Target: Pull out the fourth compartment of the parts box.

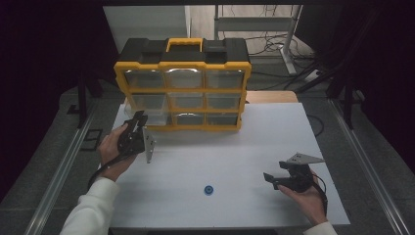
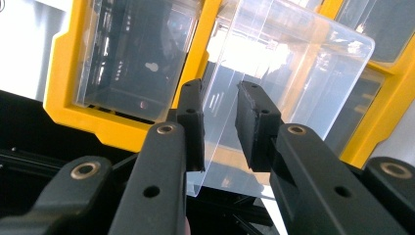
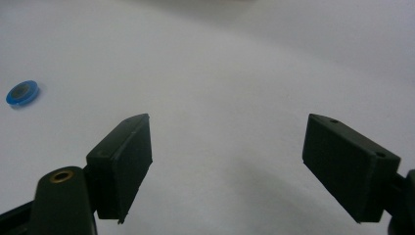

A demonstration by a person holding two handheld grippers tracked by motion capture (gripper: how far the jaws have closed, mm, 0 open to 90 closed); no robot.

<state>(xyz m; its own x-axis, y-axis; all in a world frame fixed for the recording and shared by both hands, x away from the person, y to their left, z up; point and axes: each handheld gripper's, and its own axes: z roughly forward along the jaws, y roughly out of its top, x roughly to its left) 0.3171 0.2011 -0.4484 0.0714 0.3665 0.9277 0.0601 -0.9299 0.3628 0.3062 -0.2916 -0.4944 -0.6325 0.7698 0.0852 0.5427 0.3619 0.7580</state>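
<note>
No text, label, brand, number or sign can be read in any view. The yellow-and-black organizer case carries no legible marking on its frame, handle or clear drawers. In the left gripper view, faint pale marks show through the clear plastic drawer, but they are too blurred to read. The small blue disc on the white surface bears no lettering that can be made out.
</note>
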